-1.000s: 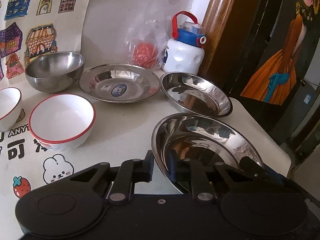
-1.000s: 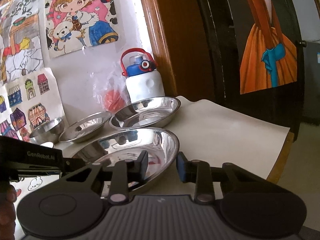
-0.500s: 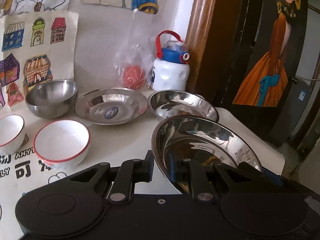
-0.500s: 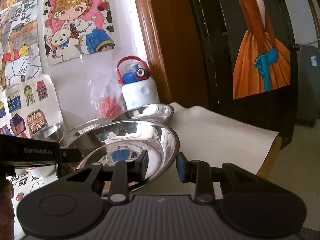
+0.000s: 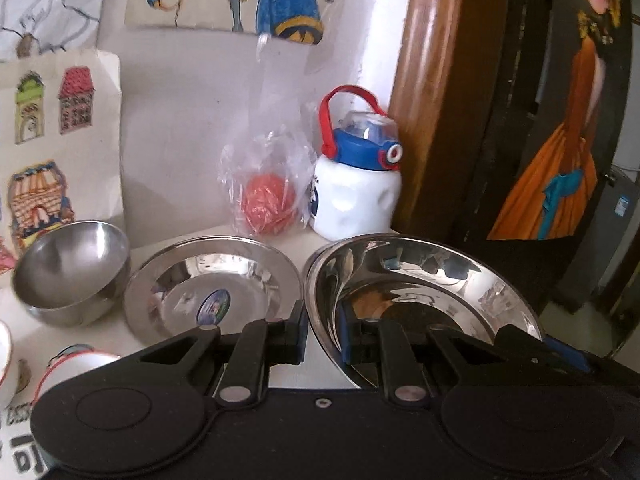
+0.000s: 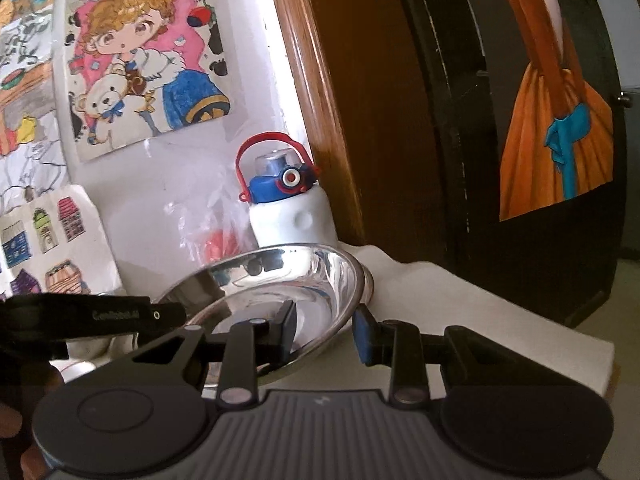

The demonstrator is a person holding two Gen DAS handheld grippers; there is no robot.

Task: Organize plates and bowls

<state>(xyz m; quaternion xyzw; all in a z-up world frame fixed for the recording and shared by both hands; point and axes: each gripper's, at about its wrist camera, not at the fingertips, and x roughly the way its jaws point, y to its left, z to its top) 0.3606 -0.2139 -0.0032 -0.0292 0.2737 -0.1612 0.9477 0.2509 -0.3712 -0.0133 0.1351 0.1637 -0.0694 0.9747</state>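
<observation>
The table [image 6: 460, 300], draped in a pale cloth, fills the lower middle of both views. On it, at the centre right of the left wrist view, the largest dish is a deep steel plate [image 5: 420, 280], tilted up off the cloth and empty apart from reflections. The left gripper [image 5: 324, 334] is clamped on its near rim, one finger outside and one inside. The right gripper [image 6: 325, 330] straddles the opposite rim with its fingers spread apart; the rim lies in the gap, and whether a finger touches it is unclear.

Left of centre lies a flat steel plate [image 5: 212, 284], empty, with a round sticker in its well. A steel bowl [image 5: 72, 272], also empty, stands at the far left. A white bowl with a red rim [image 5: 76, 360] peeks out at the lower left.

Against the wall stand a white water bottle [image 5: 356, 200] with a blue lid and, just beside it, a clear plastic bag [image 5: 266, 184] holding a red ball.

Compared with a second ago, the deep plate has risen from the cloth and now covers the third steel plate that lay behind it.
</observation>
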